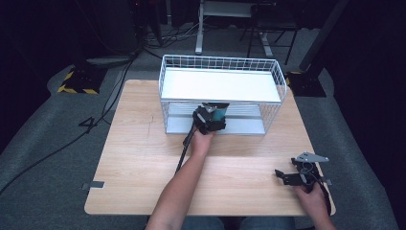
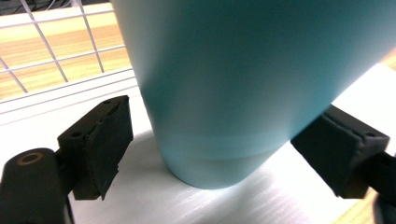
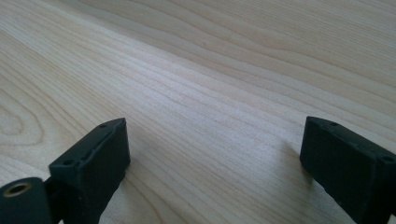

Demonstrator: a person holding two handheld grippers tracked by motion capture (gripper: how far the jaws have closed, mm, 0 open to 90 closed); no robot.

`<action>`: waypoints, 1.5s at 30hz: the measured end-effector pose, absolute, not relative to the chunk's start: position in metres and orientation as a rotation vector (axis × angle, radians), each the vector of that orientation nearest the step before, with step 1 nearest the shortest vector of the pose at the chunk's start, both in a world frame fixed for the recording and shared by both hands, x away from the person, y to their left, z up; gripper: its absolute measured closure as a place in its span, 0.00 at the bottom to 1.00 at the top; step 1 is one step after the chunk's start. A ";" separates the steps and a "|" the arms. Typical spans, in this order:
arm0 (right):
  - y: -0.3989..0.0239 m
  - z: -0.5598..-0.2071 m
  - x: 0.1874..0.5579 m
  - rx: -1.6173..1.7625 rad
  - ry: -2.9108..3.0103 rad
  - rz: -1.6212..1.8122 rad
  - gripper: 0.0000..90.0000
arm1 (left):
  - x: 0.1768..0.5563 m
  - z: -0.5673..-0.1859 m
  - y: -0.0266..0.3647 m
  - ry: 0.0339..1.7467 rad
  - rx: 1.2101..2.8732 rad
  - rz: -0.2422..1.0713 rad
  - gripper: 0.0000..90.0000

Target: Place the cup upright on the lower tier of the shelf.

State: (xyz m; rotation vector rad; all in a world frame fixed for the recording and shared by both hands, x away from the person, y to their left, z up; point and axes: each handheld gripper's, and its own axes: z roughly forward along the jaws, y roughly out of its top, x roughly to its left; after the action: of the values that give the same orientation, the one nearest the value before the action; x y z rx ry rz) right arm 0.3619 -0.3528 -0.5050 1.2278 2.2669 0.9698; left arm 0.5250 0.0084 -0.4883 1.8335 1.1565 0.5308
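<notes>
High view: a white wire-mesh shelf rack point(image 1: 222, 93) stands at the far side of a light wooden table point(image 1: 139, 158). At the rack's lower front, the left gripper point(image 1: 210, 117) is beside a teal plastic cup point(image 1: 221, 111). The right gripper point(image 1: 298, 173) rests near the table's right edge, well away from the rack.

Left gripper view: the cup point(image 2: 243, 84) stands upright on the rack's white shelf board point(image 2: 140, 196), between parted jaws, the left pad clear of it.

Right gripper view: jaws wide apart over bare wood.

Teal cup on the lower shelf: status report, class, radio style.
Left gripper open, jaws astride teal cup, left pad clear of it. Cup upright on lower shelf of wire rack. Right gripper open, over bare table. Nothing obstructing.
</notes>
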 end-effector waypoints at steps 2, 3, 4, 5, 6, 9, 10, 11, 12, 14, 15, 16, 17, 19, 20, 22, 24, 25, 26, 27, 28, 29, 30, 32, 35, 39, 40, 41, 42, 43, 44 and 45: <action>-0.353 -0.505 0.362 1.227 2.267 0.970 0.09 | 0.523 -0.487 0.011 1.152 1.827 0.525 0.11; -0.353 -0.505 0.362 1.227 2.267 0.970 0.09 | 0.522 -0.486 0.012 1.151 1.827 0.525 0.09; -0.353 -0.505 0.362 1.226 2.267 0.970 0.09 | 0.521 -0.485 0.014 1.148 1.824 0.526 0.08; -0.353 -0.505 0.362 1.227 2.267 0.970 0.09 | 0.519 -0.483 0.015 1.144 1.824 0.523 0.08; -0.353 -0.505 0.362 1.228 2.268 0.972 0.09 | 0.516 -0.481 0.016 1.168 1.817 0.550 0.08; -0.353 -0.505 0.362 1.227 2.268 0.972 0.09 | 0.511 -0.478 0.020 1.149 1.816 0.526 0.07; -0.353 -0.505 0.362 1.227 2.268 0.972 0.09 | 0.510 -0.477 0.023 1.107 1.833 0.508 0.07; -0.353 -0.505 0.362 1.227 2.268 0.973 0.09 | 0.508 -0.476 0.024 1.087 1.836 0.497 0.07; -0.353 -0.505 0.362 1.227 2.270 0.972 0.09 | 0.506 -0.476 0.027 1.078 1.851 0.494 0.07; -0.353 -0.505 0.362 1.227 2.270 0.972 0.09 | 0.501 -0.475 0.029 1.121 1.841 0.534 0.06; -0.353 -0.505 0.362 1.227 2.270 0.972 0.09 | 0.498 -0.475 0.029 1.113 1.836 0.482 0.06; -0.353 -0.505 0.362 1.227 2.270 0.972 0.09 | 0.495 -0.475 0.030 1.108 1.829 0.480 0.06; -0.353 -0.505 0.362 1.227 2.270 0.972 0.09 | 0.492 -0.474 0.033 1.102 1.837 0.484 0.06; -0.353 -0.505 0.362 1.227 2.269 0.970 0.09 | 0.487 -0.472 0.037 1.100 1.841 0.478 0.06; -0.352 -0.505 0.362 1.225 2.270 0.971 0.09 | 0.483 -0.471 0.039 1.102 1.843 0.471 0.06; -0.352 -0.505 0.363 1.222 2.273 0.973 0.09 | 0.477 -0.468 0.044 1.098 1.830 0.474 0.06; -0.351 -0.505 0.363 1.219 2.275 0.973 0.09 | 0.471 -0.464 0.050 1.087 1.833 0.481 0.06; -0.351 -0.505 0.364 1.219 2.276 0.973 0.09 | 0.468 -0.462 0.052 1.084 1.836 0.473 0.06; -0.351 -0.505 0.364 1.220 2.274 0.972 0.09 | 0.466 -0.460 0.055 1.081 1.842 0.478 0.06; -0.351 -0.505 0.364 1.222 2.272 0.973 0.09 | 0.463 -0.458 0.058 1.074 1.850 0.481 0.06; -0.351 -0.505 0.364 1.222 2.272 0.973 0.09 | 0.460 -0.455 0.061 1.069 1.849 0.486 0.06; -0.351 -0.505 0.364 1.222 2.272 0.973 0.09 | 0.456 -0.453 0.063 1.069 1.845 0.482 0.06; -0.351 -0.505 0.364 1.222 2.272 0.973 0.09 | 0.453 -0.450 0.066 1.066 1.838 0.482 0.06; -0.351 -0.505 0.364 1.222 2.272 0.973 0.09 | 0.447 -0.445 0.070 1.057 1.829 0.476 0.06; -0.351 -0.505 0.364 1.222 2.272 0.973 0.09 | 0.438 -0.439 0.077 1.054 1.826 0.466 0.06; -0.350 -0.505 0.364 1.223 2.274 0.973 0.09 | 0.426 -0.434 0.087 1.055 1.833 0.450 0.07; -0.350 -0.505 0.364 1.223 2.274 0.973 0.09 | 0.423 -0.433 0.089 1.054 1.837 0.450 0.07; -0.350 -0.505 0.364 1.223 2.274 0.973 0.09 | 0.419 -0.431 0.093 1.049 1.847 0.450 0.07; -0.350 -0.505 0.364 1.223 2.274 0.973 0.09 | 0.416 -0.431 0.095 1.045 1.848 0.451 0.07; -0.350 -0.505 0.364 1.223 2.273 0.973 0.09 | 0.412 -0.430 0.098 1.040 1.848 0.444 0.07; -0.350 -0.505 0.364 1.222 2.274 0.973 0.09 | 0.409 -0.430 0.102 1.031 1.854 0.443 0.08; -0.350 -0.505 0.364 1.223 2.274 0.973 0.09 | 0.405 -0.430 0.105 1.031 1.862 0.442 0.08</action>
State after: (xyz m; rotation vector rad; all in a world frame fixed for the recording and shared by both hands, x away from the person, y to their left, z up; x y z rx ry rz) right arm 0.3642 -0.3502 -0.5049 1.2228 2.2735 0.9728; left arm 0.4053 0.1049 -0.4298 1.8624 1.0311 0.4424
